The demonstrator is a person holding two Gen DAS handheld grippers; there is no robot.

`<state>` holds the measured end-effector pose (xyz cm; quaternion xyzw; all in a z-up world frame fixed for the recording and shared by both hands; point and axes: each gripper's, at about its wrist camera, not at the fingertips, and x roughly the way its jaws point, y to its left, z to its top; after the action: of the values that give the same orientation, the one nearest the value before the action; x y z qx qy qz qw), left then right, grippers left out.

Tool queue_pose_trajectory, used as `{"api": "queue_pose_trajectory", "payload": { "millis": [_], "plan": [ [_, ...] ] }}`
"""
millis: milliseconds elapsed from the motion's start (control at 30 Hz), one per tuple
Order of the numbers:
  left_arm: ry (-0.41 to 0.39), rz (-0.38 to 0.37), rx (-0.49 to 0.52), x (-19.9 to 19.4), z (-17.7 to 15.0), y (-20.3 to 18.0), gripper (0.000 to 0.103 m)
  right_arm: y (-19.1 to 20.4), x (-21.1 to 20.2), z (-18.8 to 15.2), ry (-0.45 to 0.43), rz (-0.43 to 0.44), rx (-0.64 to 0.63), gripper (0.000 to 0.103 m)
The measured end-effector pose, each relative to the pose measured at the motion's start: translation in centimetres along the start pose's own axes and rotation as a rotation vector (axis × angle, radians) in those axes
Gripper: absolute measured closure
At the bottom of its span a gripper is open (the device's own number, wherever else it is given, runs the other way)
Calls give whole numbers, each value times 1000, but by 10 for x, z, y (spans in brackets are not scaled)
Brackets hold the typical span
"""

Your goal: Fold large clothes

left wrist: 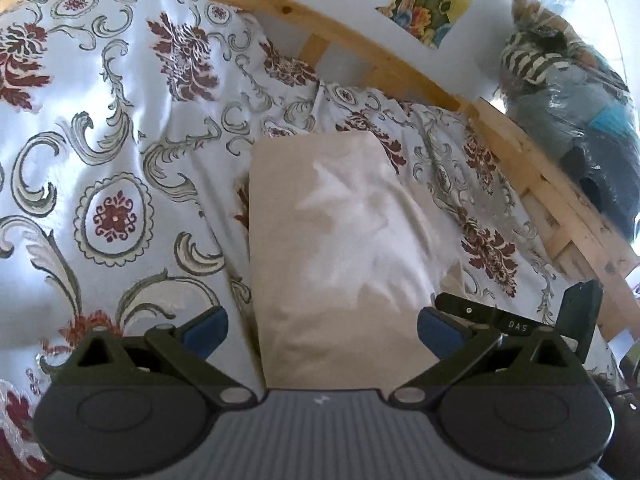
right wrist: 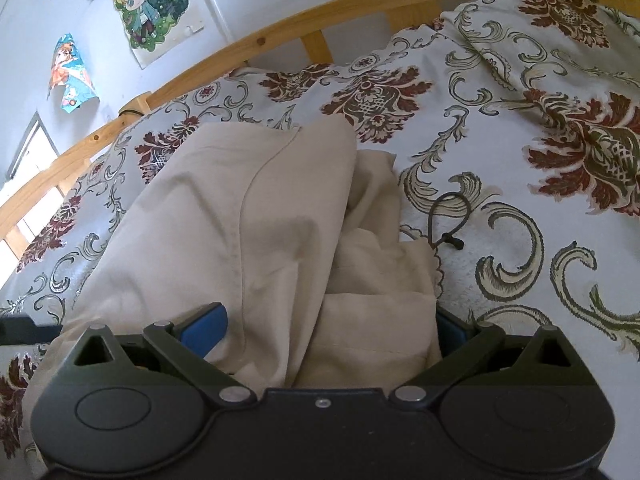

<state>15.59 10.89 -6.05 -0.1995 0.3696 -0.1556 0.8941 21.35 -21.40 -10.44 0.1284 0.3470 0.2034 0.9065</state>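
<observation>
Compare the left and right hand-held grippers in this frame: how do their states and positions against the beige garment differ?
The left hand-held gripper hovers over a flat, smooth stretch of the beige garment; the right hand-held gripper has bunched, layered folds of it heaped between its fingers. The left's blue pads are both bare; the right's far pad is mostly hidden by cloth. Both stand wide open above the patterned bedspread.

Beige garment: plain light cotton-like fabric, folded into a long narrow rectangle in the left wrist view, running from bottom centre up to mid-frame, wrinkled at the middle. In the right wrist view it fills centre to lower left, a curved seam running down the top layer. Looser bunched layers sit centre-right, not flat.
</observation>
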Motion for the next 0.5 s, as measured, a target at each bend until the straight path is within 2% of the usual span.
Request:
{"api": "queue_pose_trajectory", "payload": {
  "millis": [133,233,333,500],
  "plan": [
    [74,-34,-8,14,0,4,10,1,0,0,-5,-6,-5,1],
    [126,-37,-33,25,-1,8,12,1,0,-1,-11,-7,-7,1],
    [140,-26,-59,26,-1,13,14,3,0,-2,-19,-21,-15,3],
    [174,-25,-110,30,6,13,26,7,-1,-2,-18,-25,-25,17]
  ]
}}
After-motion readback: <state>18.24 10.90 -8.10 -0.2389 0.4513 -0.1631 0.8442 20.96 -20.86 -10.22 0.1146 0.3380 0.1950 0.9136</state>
